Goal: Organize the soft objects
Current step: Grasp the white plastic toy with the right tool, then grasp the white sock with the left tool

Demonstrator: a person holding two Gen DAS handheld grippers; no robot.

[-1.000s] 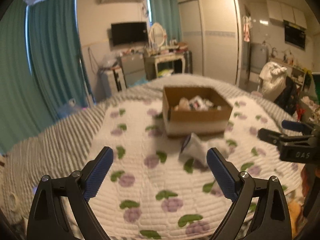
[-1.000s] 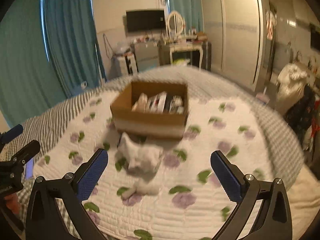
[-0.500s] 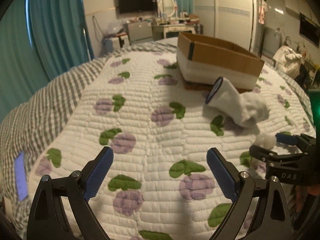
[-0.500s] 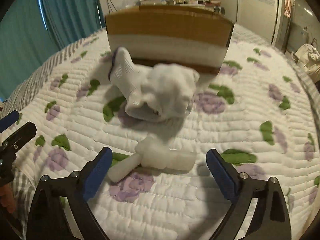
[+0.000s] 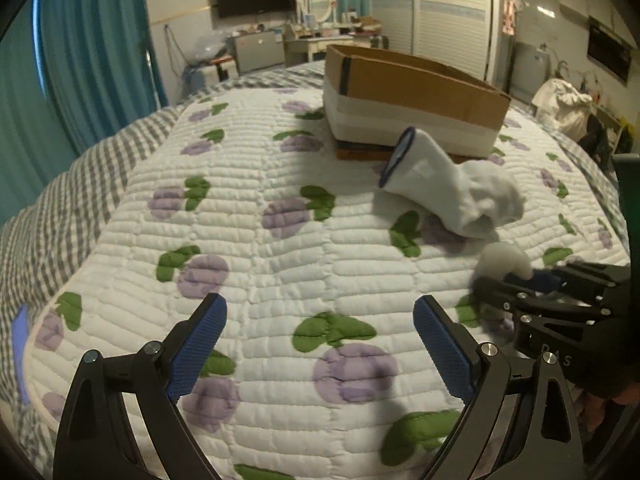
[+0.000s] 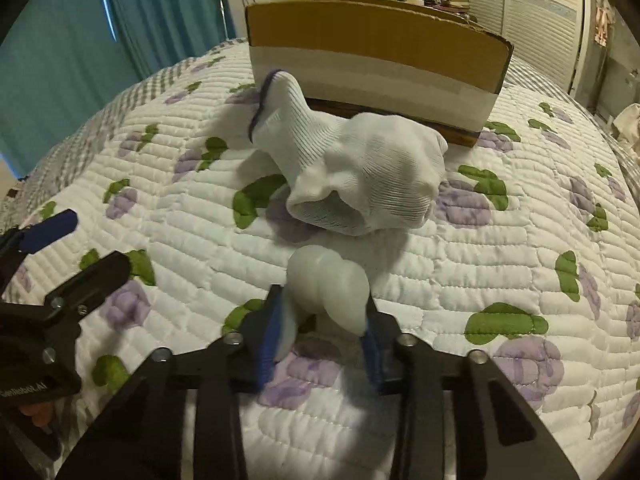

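R tool [image 6: 324, 334] closed since, pinching white soft roll [image 6: 330, 286], axis pointing forward; L tool [image 5: 320, 336] spread.

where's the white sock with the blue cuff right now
The white sock lies crumpled on the floral quilt, just in front of the cardboard box. In the right wrist view it sits directly beyond the small white object gripped by the right gripper.

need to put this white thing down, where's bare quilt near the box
Open quilted floral bedspread lies left of the white blue-cuffed sock, ahead of the open left tongs. It is crowded between the cardboard box, the sock and the right tongs gripping the soft white squishy object.
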